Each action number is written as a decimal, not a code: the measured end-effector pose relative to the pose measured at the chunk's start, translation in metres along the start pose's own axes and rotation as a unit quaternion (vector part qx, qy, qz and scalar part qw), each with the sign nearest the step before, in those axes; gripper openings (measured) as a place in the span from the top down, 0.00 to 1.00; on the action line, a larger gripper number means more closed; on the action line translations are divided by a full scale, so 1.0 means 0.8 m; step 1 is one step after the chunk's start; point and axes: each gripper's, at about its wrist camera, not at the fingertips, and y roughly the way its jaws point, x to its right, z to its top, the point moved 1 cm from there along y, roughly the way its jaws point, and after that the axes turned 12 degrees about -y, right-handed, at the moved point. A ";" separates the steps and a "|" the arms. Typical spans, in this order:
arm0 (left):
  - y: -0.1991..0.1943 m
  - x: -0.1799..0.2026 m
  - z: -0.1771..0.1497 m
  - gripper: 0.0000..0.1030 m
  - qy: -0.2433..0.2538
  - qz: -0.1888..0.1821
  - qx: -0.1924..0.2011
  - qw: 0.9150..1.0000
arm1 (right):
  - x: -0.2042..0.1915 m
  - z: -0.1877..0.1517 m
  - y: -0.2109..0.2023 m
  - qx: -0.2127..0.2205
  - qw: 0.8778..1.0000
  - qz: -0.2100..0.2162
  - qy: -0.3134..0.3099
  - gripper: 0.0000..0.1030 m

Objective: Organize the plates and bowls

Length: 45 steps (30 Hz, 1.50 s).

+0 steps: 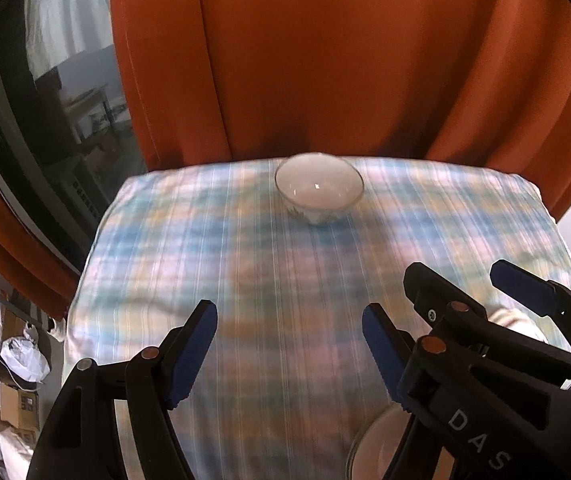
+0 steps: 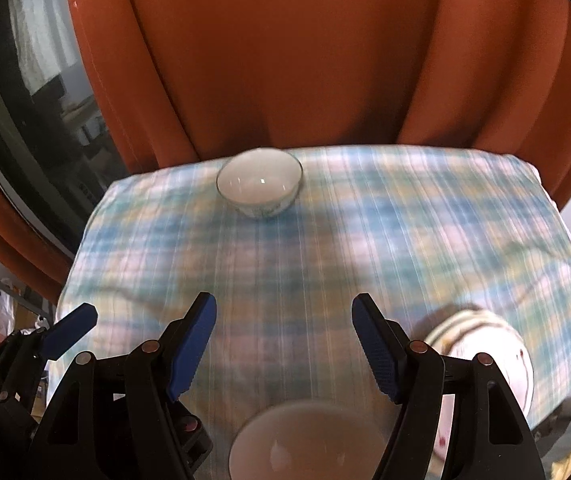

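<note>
White capital letters "D A S" are showing on the black body of the right gripper [image 1: 449,300], seen at the lower right of the left wrist view. Print on the cardboard boxes [image 1: 19,404] at lower left is staying too blurred to read.

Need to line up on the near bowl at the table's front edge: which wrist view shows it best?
The right wrist view: the near bowl shows most of its rim and inside, below the open right gripper. The left wrist view catches only an edge behind the right gripper.
</note>
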 end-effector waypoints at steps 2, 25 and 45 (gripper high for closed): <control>0.009 0.006 0.016 0.25 -0.006 0.006 0.004 1.000 | 0.007 0.016 0.009 0.004 1.000 0.005 -0.002 0.28; 0.126 0.046 0.143 0.25 -0.069 0.092 0.057 0.992 | 0.068 0.166 0.142 0.045 0.996 0.056 -0.060 0.28; 0.234 0.029 0.158 0.31 -0.110 0.133 0.043 0.984 | 0.070 0.189 0.275 0.024 0.996 0.057 -0.065 0.34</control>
